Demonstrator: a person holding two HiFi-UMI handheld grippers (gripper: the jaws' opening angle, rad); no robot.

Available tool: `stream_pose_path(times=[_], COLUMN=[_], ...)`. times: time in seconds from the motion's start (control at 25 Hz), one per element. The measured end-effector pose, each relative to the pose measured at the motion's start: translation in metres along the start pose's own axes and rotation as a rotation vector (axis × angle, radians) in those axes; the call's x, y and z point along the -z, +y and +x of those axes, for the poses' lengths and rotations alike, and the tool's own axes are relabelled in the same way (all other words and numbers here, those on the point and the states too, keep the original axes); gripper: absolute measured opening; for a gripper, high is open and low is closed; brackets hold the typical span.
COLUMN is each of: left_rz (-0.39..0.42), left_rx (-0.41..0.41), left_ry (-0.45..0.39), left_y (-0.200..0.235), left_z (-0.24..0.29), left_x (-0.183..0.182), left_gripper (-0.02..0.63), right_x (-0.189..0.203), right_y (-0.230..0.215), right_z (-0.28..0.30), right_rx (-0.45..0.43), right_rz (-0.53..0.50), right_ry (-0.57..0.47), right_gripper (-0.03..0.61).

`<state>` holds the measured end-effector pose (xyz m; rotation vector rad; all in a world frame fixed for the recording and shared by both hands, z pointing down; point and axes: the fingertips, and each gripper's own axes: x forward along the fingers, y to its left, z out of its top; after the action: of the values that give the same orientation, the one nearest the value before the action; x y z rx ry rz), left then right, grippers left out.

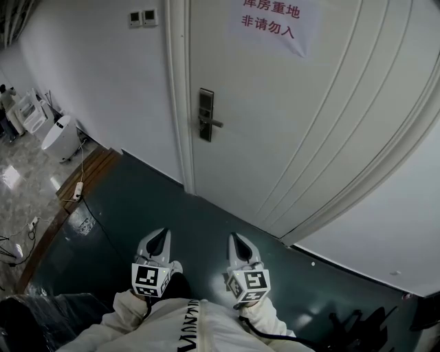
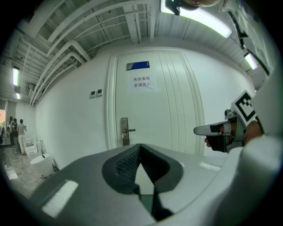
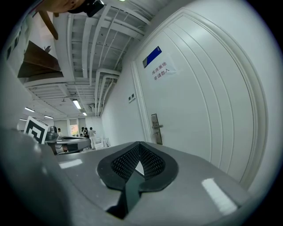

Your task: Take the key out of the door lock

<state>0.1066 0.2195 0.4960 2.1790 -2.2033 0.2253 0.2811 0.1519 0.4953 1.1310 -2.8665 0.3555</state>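
The white door (image 1: 289,117) carries a dark metal lock plate with a lever handle (image 1: 205,114) near its left edge; I cannot make out a key at this distance. The plate also shows in the left gripper view as lock plate (image 2: 124,131) and in the right gripper view as lock plate (image 3: 156,128). My left gripper (image 1: 163,234) and right gripper (image 1: 233,238) are held side by side near my body, well short of the door. Both point at it. The left gripper's (image 2: 140,145) tips meet on nothing. The right gripper (image 3: 139,143) is likewise shut and empty.
A paper sign (image 1: 271,24) hangs high on the door, and wall switches (image 1: 142,17) sit left of the frame. At the left stand a white rounded appliance (image 1: 58,137), a wooden step (image 1: 89,175) and a power strip (image 1: 78,190). People (image 2: 17,132) stand far off. The floor (image 1: 172,213) is dark green.
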Motion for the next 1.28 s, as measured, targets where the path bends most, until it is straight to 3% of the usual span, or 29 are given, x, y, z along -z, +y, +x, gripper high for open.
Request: stream_pose_path(times=[0.24, 0.6, 0.8, 1.28], left_rz=[-0.012, -0.039, -0.014, -0.018], left_rx=[0.018, 0.038, 0.06, 0.138], left_ry=[0.002, 0.032, 0.032, 0.038], left_y=[0.025, 0.096, 0.137, 0.214], left_z=[0.031, 0.091, 0.119, 0.173], left_x=[0.001, 0.008, 0.007, 0.015], left_gripper=[-0.002, -0.002, -0.002, 0.0], right_x=[-0.002, -0.004, -0.008, -0.025], right_y=[-0.002, 0.007, 0.021, 0.039], right_z=[0.036, 0.128, 0.181, 0.259], right_rx=[0.018, 0.036, 0.045, 0.138], right_rz=[-0.004, -0.008, -0.02, -0.039], right_ry=[0.012, 0.064, 0.082, 0.061], right_gripper=[0.002, 0.002, 0.002, 0.002])
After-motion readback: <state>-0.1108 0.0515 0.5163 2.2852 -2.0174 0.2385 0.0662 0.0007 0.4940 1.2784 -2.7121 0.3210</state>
